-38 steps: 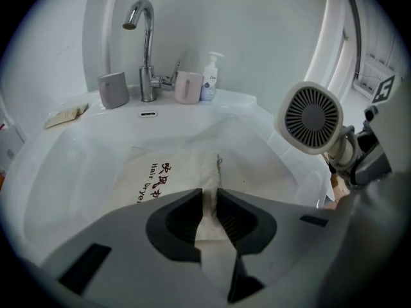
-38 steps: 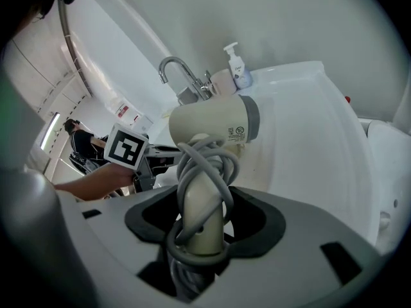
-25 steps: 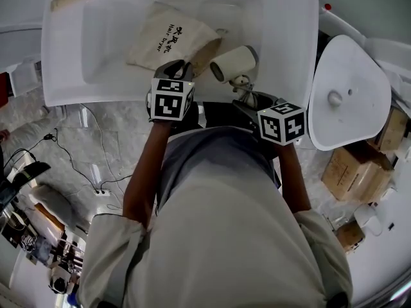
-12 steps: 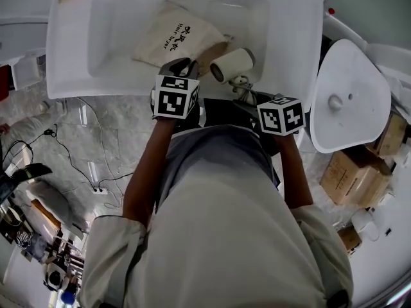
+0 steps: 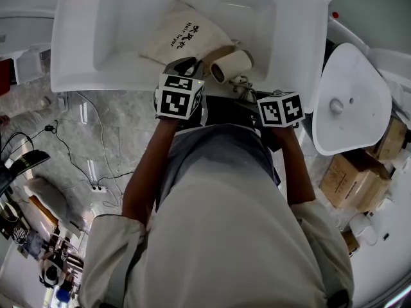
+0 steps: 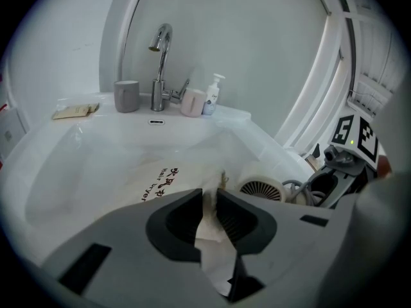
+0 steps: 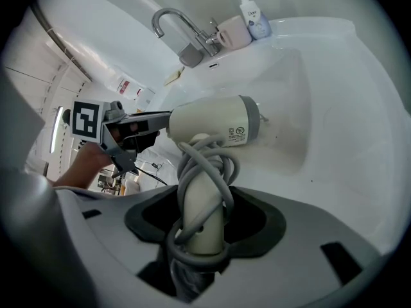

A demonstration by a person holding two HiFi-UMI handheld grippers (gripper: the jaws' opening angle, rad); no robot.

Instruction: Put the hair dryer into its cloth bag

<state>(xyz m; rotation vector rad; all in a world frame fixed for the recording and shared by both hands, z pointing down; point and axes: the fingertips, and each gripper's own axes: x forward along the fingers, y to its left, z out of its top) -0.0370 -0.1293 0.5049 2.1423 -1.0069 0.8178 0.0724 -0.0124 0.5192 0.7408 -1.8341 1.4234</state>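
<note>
A cream cloth bag (image 5: 186, 36) with dark lettering lies in the white sink basin (image 5: 122, 27). My left gripper (image 5: 184, 65) is shut on the bag's rim (image 6: 209, 220) at its open end. The cream hair dryer (image 5: 231, 64) hangs just right of that opening, its barrel pointing toward the bag. My right gripper (image 5: 247, 94) is shut on the dryer's handle (image 7: 202, 213), which has the grey cord wound round it. In the left gripper view the dryer's grille (image 6: 260, 189) shows right beside the bag mouth.
A chrome tap (image 6: 160, 63), a grey cup (image 6: 127, 95), a pink cup (image 6: 192, 102) and a soap bottle (image 6: 211, 95) stand at the basin's back. A white toilet lid (image 5: 350, 101) is to the right, with cardboard boxes (image 5: 350, 172) beyond. Cables run over the marble floor (image 5: 83, 146).
Both grippers have shifted slightly toward the basin, and the dryer's barrel has come closer to the bag's open end. Both grips are unchanged.
</note>
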